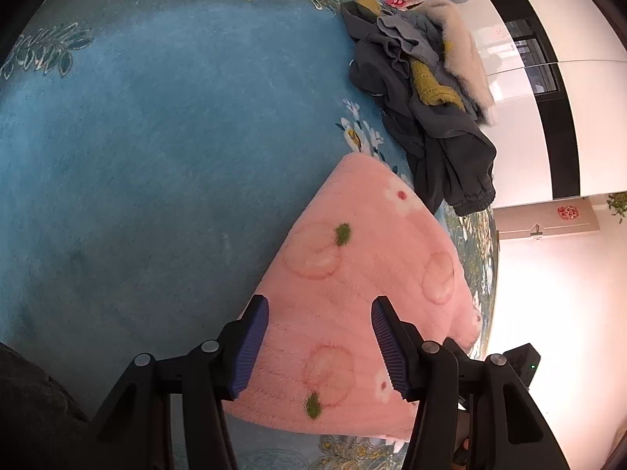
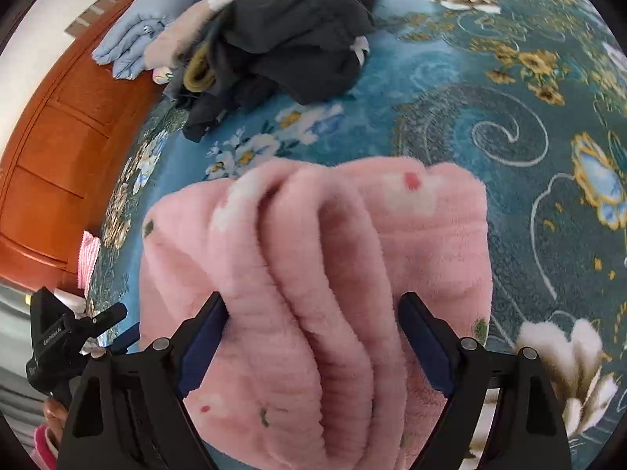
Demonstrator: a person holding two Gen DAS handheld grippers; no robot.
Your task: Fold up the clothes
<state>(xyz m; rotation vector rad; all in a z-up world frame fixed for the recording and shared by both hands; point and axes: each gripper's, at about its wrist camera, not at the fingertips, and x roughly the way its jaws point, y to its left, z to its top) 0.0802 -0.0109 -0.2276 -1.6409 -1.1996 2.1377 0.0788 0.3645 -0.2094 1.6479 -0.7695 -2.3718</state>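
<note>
Both tools hang over a blue flowered blanket (image 1: 137, 156) that fills each view. Left tool (image 1: 319, 346) has its fingers spread apart above the pink fleece garment (image 1: 352, 293), gripping nothing. Right tool (image 2: 313, 340) also stands wide, its fingers flanking a bunched stack of the garment's folds; whether the pads press the fleece cannot be told. Pink fleece garment, printed with peaches and small white flowers, lies folded on the blanket near its edge. Beyond the garment sits a heap of dark grey clothes (image 1: 423, 90), close but apart, with a mustard knit piece (image 1: 431, 84) tucked inside. Past the heap rests a folded light-blue quilted item (image 2: 156, 27), beside an orange wooden panel (image 2: 58, 149).
</note>
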